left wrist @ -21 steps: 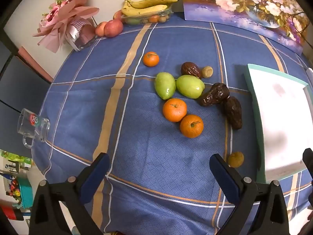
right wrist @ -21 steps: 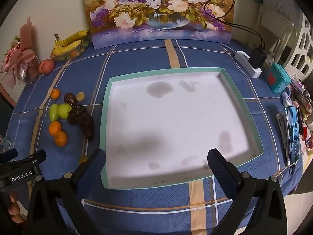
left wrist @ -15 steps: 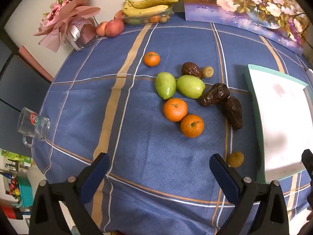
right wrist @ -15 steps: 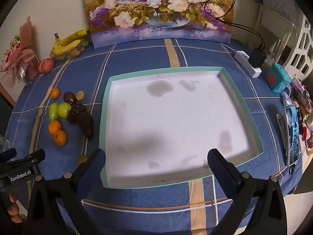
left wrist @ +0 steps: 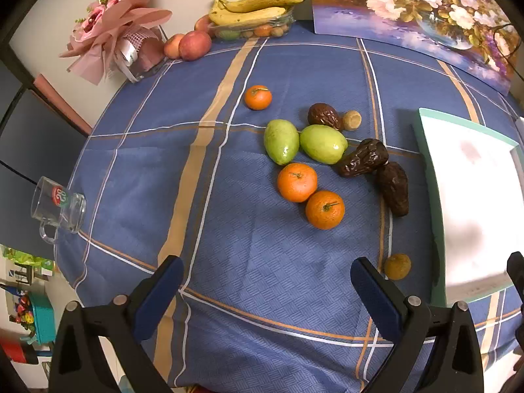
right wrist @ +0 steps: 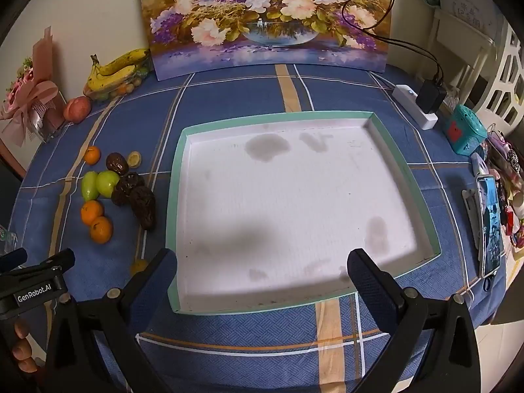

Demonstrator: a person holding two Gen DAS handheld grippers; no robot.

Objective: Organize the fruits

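Note:
Loose fruit lies on the blue checked tablecloth: two green fruits (left wrist: 281, 141) (left wrist: 323, 144), three oranges (left wrist: 297, 182) (left wrist: 325, 209) (left wrist: 258, 97), dark wrinkled fruits (left wrist: 363, 158) (left wrist: 393, 188) (left wrist: 325, 116), and small yellow-brown ones (left wrist: 397, 266) (left wrist: 352, 120). A white tray with a mint-green rim (right wrist: 173, 203) stands empty to their right. My left gripper (left wrist: 267, 283) is open and empty, above the cloth in front of the fruit. My right gripper (right wrist: 262, 275) is open and empty over the tray's near edge. The fruit cluster also shows in the right wrist view (right wrist: 108, 183).
Bananas on a clear dish (left wrist: 255, 9), apples (left wrist: 195, 46) and a pink bouquet (left wrist: 121, 39) stand at the back left. A glass mug (left wrist: 57, 208) sits at the left table edge. A flower painting (right wrist: 265, 16) leans on the wall. A power strip (right wrist: 414, 106), teal box (right wrist: 465, 131) and phone (right wrist: 489, 226) lie right.
Both views have shifted very slightly; the fruit and tray have not moved and both grippers stay open.

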